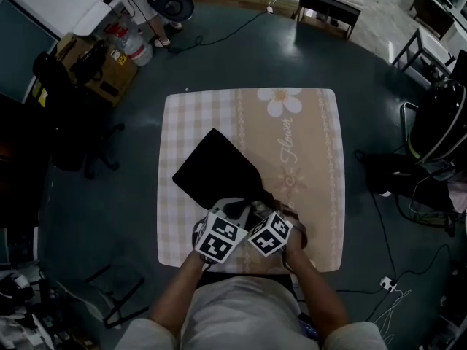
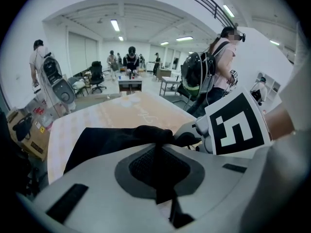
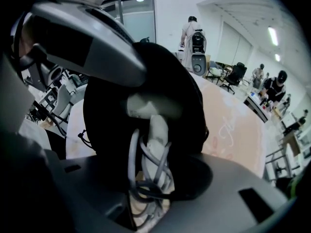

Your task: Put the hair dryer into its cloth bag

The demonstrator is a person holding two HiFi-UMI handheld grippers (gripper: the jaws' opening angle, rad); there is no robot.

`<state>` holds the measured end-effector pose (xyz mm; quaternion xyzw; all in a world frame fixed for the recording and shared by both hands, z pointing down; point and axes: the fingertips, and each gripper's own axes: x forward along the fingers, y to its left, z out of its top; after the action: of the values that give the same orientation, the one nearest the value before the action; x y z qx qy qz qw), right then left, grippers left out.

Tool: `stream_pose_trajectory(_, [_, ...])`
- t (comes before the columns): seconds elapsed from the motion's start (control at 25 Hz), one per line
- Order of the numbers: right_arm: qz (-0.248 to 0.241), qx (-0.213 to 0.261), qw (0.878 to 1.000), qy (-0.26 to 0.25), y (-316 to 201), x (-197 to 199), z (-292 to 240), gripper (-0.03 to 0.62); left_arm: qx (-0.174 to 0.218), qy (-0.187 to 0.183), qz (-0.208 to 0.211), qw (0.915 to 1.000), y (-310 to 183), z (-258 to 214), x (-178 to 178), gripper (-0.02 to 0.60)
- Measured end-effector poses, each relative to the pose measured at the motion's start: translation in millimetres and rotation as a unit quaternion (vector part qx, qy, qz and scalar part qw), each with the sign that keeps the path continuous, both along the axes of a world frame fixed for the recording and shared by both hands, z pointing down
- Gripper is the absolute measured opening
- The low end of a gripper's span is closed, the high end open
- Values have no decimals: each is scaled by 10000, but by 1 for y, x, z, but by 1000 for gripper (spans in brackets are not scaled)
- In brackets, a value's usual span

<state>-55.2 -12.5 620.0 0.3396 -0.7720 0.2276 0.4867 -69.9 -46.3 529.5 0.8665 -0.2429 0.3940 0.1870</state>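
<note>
- My left gripper (image 2: pixel 156 139) has its jaws pressed together on the rim of the black cloth bag (image 1: pixel 215 170).
- My right gripper (image 3: pixel 153 149) clamps the pale hair dryer (image 3: pixel 146 105) by its handle (grey cord (image 3: pixel 132 161) bundled alongside), with the dryer's head inside the bag's mouth.
- The bag lies on the checked, flower-printed tablecloth (image 1: pixel 306 159), its mouth at the near edge.

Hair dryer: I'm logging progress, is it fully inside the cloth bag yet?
Not fully: in the right gripper view the white handle of the hair dryer and its wound cord stick out of the cloth bag.
</note>
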Motion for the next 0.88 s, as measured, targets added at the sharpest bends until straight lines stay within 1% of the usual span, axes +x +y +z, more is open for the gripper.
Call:
stream_pose_trajectory(0.28, [31, -30, 10000, -75, -4, -4, 0, 189, 4, 66, 33, 10000, -1, -3, 0, 12])
stream_pose_trajectory(0.52, [26, -33, 9998, -208, -5, -8, 0, 189, -51, 387, -48, 9992, -3, -1, -5, 12])
stream_pose_trajectory(0.8, [18, -34, 9997, -225, -5, -9, 0, 187, 82, 416, -27, 9991, 0, 3, -10, 12])
stream_pose_trajectory(0.88, [13, -41, 9997, -239, -6, -10, 0, 186, 240, 411, -16, 9989, 0, 1, -11, 14])
